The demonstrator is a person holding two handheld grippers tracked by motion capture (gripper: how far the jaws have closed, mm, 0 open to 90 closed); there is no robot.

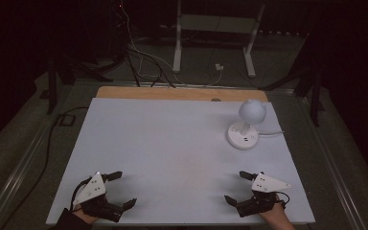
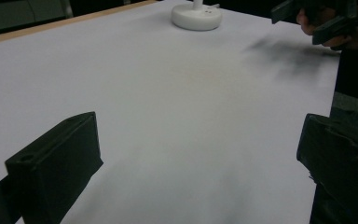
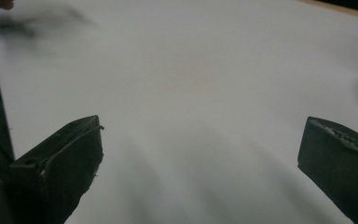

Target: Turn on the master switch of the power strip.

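Left claw [image 1: 120, 189] and right claw [image 1: 237, 187] spread, empty, near edge of surface [image 1: 172, 139]. Lamp [image 1: 247, 124] far right. Risk: top-heavy lamp tips if nudged high, cable snags.

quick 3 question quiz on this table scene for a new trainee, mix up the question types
1. True or false: the left gripper is shut on the white desk lamp.
2. Multiple choice: the lamp stands at the table's A) near left, B) far right, C) centre.
3. Fill in: the lamp's round base rests on the white ___ covering the table.

Key:
1. False; both the left and the right gripper are open and hold nothing, at the near edge.
2. B.
3. Sheet.
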